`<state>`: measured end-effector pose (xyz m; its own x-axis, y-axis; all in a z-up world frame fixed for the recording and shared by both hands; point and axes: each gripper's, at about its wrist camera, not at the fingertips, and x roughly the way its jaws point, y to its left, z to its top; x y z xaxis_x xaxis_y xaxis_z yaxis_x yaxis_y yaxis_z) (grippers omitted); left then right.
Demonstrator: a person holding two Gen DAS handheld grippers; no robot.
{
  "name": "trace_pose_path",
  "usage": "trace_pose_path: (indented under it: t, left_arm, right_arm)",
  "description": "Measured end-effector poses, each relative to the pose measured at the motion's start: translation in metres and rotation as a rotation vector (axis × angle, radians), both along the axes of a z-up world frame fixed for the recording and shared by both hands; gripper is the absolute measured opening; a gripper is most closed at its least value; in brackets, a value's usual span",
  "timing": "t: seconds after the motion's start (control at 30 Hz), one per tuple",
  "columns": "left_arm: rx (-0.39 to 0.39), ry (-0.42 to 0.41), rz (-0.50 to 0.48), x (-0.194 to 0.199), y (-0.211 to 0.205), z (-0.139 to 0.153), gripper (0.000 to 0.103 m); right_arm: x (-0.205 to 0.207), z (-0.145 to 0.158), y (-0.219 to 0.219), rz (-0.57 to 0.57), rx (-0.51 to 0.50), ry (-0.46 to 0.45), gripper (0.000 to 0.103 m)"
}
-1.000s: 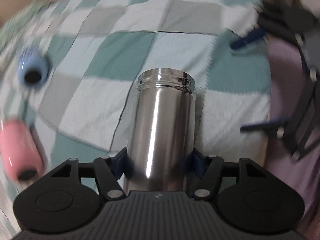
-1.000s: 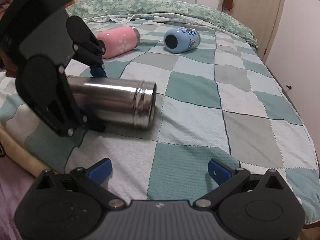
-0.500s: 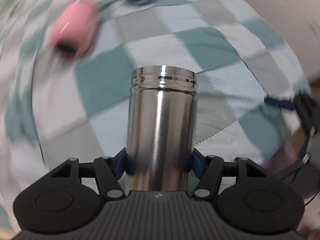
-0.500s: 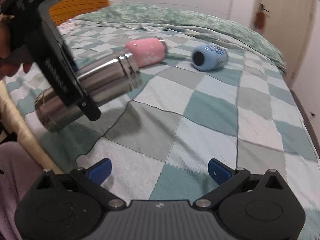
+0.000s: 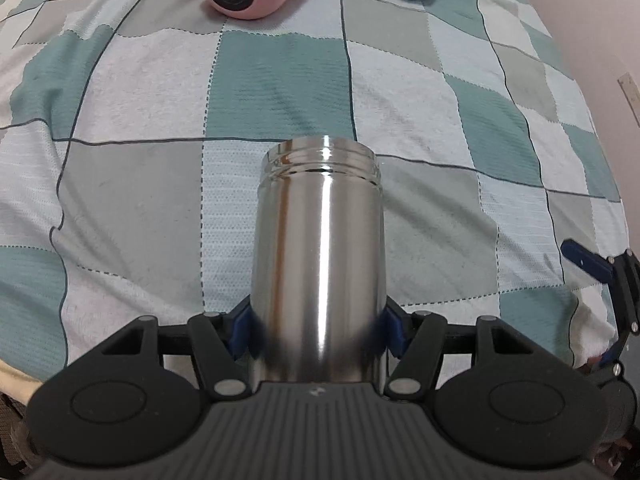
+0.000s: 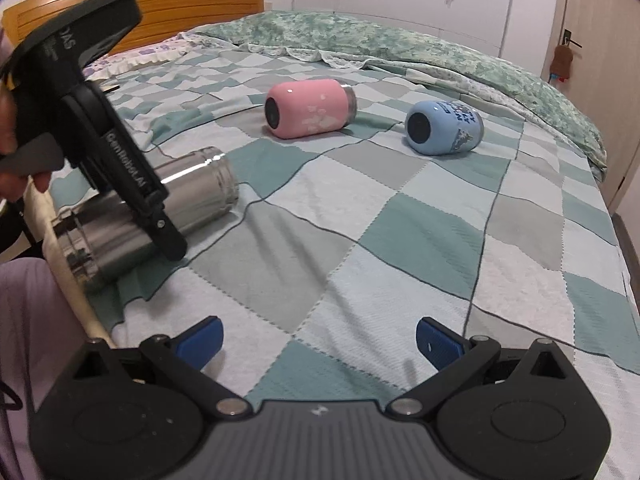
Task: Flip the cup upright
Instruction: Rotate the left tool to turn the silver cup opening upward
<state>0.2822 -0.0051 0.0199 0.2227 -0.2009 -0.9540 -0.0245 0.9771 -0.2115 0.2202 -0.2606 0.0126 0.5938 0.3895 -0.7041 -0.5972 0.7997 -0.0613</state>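
Behind your left gripper (image 5: 316, 332), clamped on the steel cup (image 5: 318, 248), its base is hidden; right gripper (image 6: 319, 338) gapes empty.

Bedspread (image 6: 400, 240) open ahead; pink cup (image 6: 310, 109), blue cup (image 6: 442, 127) lying far back.

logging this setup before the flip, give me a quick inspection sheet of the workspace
surface: bed with checked blanket, teal, grey and white squares
job's things: steel cup held tilted, threaded end pointing away from the holder; pink cup and blue cup lie on their sides
clutter: nothing seen
grippers: left claw shut on the steel cup; right claw open, holding nothing
cables: nothing seen
surroundings: wooden headboard, floral quilt, door
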Motion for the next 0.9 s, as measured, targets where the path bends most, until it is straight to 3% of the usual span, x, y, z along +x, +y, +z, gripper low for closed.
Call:
trace_pose_path:
  t: [0.07,0.1,0.13,0.23,0.4,0.57,0.7,0.77,0.8,0.83,0.9]
  left_arm:
    - [-0.003,0.002,-0.037,0.002,-0.001,0.000,0.079]
    - [-0.001,0.003,-0.050,0.002,-0.002,-0.001,0.095]
    - [0.019,0.005,-0.077,0.002,-0.005,0.001,0.101]
    - [0.088,-0.054,-0.161,0.000,-0.016,0.014,0.103]
    - [0.142,-0.166,-0.208,0.002,-0.017,0.033,0.103]
    - [0.175,-0.126,-0.231,0.018,-0.021,0.024,0.101]
    - [0.158,-0.110,-0.221,0.034,-0.023,0.017,0.100]
    - [0.157,-0.091,-0.220,0.039,-0.024,0.013,0.094]
    - [0.155,-0.072,-0.219,0.041,-0.024,0.009,0.074]
    - [0.153,-0.051,-0.210,0.043,-0.023,0.006,0.065]
    - [0.132,-0.056,-0.195,0.043,-0.021,0.003,0.065]
  right_arm:
    - [0.001,0.000,0.000,-0.002,0.004,0.000,0.103]
    - [0.001,0.000,0.001,-0.003,0.004,0.000,0.103]
    - [0.001,0.000,0.001,-0.001,0.004,0.001,0.103]
    - [0.000,0.000,0.004,0.013,0.006,0.002,0.103]
    - [-0.001,0.002,0.011,0.025,0.002,-0.001,0.103]
    - [0.001,0.002,0.015,0.017,-0.016,-0.002,0.103]
    - [0.003,0.003,0.015,0.005,-0.029,-0.003,0.103]
    - [0.003,0.003,0.014,0.002,-0.033,-0.002,0.103]
    - [0.004,0.003,0.014,0.000,-0.034,-0.001,0.103]
    - [0.004,0.003,0.014,-0.002,-0.036,0.000,0.103]
    - [0.005,0.003,0.014,-0.004,-0.038,0.000,0.103]
